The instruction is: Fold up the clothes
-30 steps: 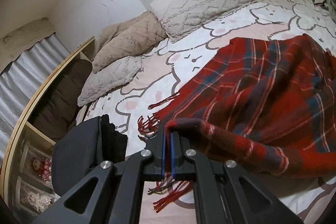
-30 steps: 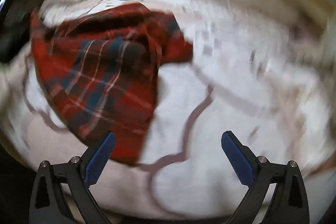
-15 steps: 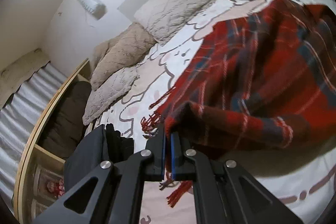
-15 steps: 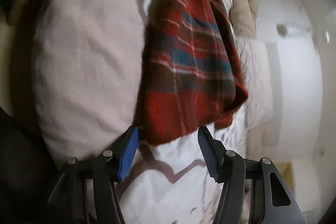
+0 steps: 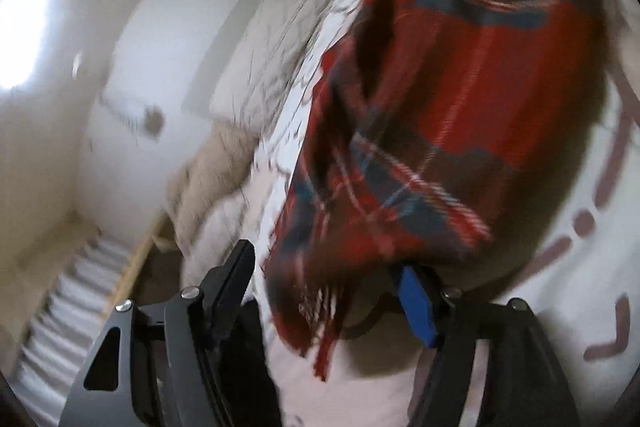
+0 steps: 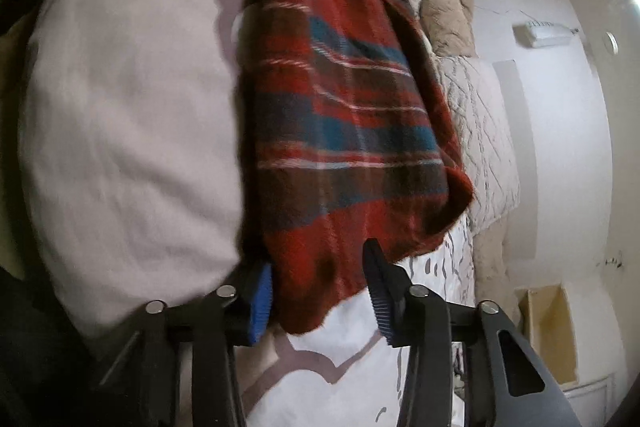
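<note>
A red tartan scarf (image 5: 472, 75) with blue and white stripes lies rumpled on the bed; this view is motion-blurred. Its fringed end (image 5: 324, 323) sits between the spread fingers of my left gripper (image 5: 326, 263), which is open. In the right wrist view the scarf (image 6: 344, 107) runs lengthwise away from the camera. Its near corner (image 6: 316, 291) sits between the blue-padded fingers of my right gripper (image 6: 318, 255), whose jaws stand apart on either side of the cloth.
The bed cover (image 6: 120, 115) is white and pale pink with cartoon outlines. Beige quilted pillows (image 6: 472, 115) lie along the headboard wall, with more pillows (image 5: 272, 51) in the left view. A wooden shelf (image 6: 548, 331) stands by the wall.
My left gripper was shut on the scarf's fringed end and now stands open, its view swung round. My right gripper's jaws have narrowed around the scarf's near corner.
</note>
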Tool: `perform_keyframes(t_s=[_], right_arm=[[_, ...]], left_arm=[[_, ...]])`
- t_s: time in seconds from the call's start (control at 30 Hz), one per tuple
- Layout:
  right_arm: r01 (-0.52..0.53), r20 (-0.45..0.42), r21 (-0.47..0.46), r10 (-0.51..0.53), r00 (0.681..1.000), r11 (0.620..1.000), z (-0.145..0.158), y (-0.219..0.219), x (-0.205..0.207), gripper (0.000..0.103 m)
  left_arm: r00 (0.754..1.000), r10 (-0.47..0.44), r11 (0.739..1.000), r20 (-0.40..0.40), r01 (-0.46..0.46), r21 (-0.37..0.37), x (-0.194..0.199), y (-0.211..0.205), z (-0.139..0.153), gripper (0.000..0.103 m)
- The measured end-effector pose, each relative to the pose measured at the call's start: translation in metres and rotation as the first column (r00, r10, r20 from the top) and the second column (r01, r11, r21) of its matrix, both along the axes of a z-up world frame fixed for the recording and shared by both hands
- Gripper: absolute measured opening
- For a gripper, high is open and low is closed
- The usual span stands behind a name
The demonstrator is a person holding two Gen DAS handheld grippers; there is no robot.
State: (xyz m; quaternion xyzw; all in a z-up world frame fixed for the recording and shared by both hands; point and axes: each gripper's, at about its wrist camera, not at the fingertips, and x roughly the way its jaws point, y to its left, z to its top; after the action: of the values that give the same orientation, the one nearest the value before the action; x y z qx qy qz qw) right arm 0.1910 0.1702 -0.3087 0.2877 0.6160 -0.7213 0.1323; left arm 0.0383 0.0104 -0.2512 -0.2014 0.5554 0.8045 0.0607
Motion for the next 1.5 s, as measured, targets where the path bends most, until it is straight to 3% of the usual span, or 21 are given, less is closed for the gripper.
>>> perform_keyframes(t_s=[0.07,0.23,0.3,0.43,0.5,0.6,0.73,1.03,1.13,1.23,1.3,1.5], right_arm=[[-0.004,-0.004,0.004,0.004,1.000,1.000,-0.002,-0.002,-0.002,0.035],[-0.014,0.033,-0.056,0.015,0.999,0.998,0.003,0.004,-0.012,0.034],[-0.006,0.046,-0.066,0.009,0.999,0.998,0.007,0.004,-0.015,0.035],[0.037,-0.018,-0.033,-0.037,0.999,0.999,0.000,-0.006,-0.019,0.034],[0.096,-0.050,-0.068,-0.100,0.994,0.993,-0.002,-0.011,-0.025,0.031],[0.166,-0.047,-0.128,-0.173,0.984,0.978,-0.001,-0.013,-0.034,0.026],[0.180,-0.051,-0.154,-0.190,0.980,0.971,0.000,-0.011,-0.033,0.026],[0.185,-0.065,-0.149,-0.197,0.978,0.971,-0.007,-0.013,-0.031,0.026],[0.190,-0.061,-0.140,-0.200,0.978,0.972,-0.010,-0.015,-0.031,0.025],[0.195,-0.058,-0.131,-0.204,0.977,0.972,-0.013,-0.017,-0.032,0.013],[0.198,-0.056,-0.125,-0.206,0.977,0.972,-0.015,-0.019,-0.032,0.009],[0.257,0.007,-0.160,-0.259,0.966,0.953,-0.010,-0.017,-0.042,0.008]], left_arm=[[1.000,-0.020,0.999,0.002,0.020,-0.044,0.004,0.001,-0.006,0.070],[1.000,-0.015,0.991,0.006,0.016,-0.132,0.006,-0.004,-0.020,0.070],[1.000,0.002,0.983,-0.018,-0.005,-0.184,0.000,-0.011,-0.026,0.070],[0.991,0.028,0.947,-0.133,-0.069,-0.315,-0.018,-0.031,-0.036,0.076],[0.990,0.051,0.950,-0.128,-0.088,-0.299,-0.025,-0.038,-0.034,0.076],[0.991,0.008,0.948,-0.137,-0.051,-0.313,-0.026,-0.039,-0.038,0.076],[0.984,-0.058,0.940,-0.166,-0.002,-0.341,-0.026,-0.043,-0.047,0.076],[0.968,-0.076,0.934,-0.241,-0.016,-0.357,-0.032,-0.054,-0.048,0.076],[0.972,-0.086,0.932,-0.217,0.001,-0.363,-0.029,-0.057,-0.050,0.064],[0.980,-0.099,0.925,-0.171,0.028,-0.378,-0.028,-0.054,-0.054,0.049],[0.982,-0.102,0.923,-0.158,0.034,-0.384,-0.028,-0.053,-0.054,0.048],[0.989,-0.048,0.933,-0.140,-0.006,-0.360,-0.040,-0.051,-0.053,0.048]])
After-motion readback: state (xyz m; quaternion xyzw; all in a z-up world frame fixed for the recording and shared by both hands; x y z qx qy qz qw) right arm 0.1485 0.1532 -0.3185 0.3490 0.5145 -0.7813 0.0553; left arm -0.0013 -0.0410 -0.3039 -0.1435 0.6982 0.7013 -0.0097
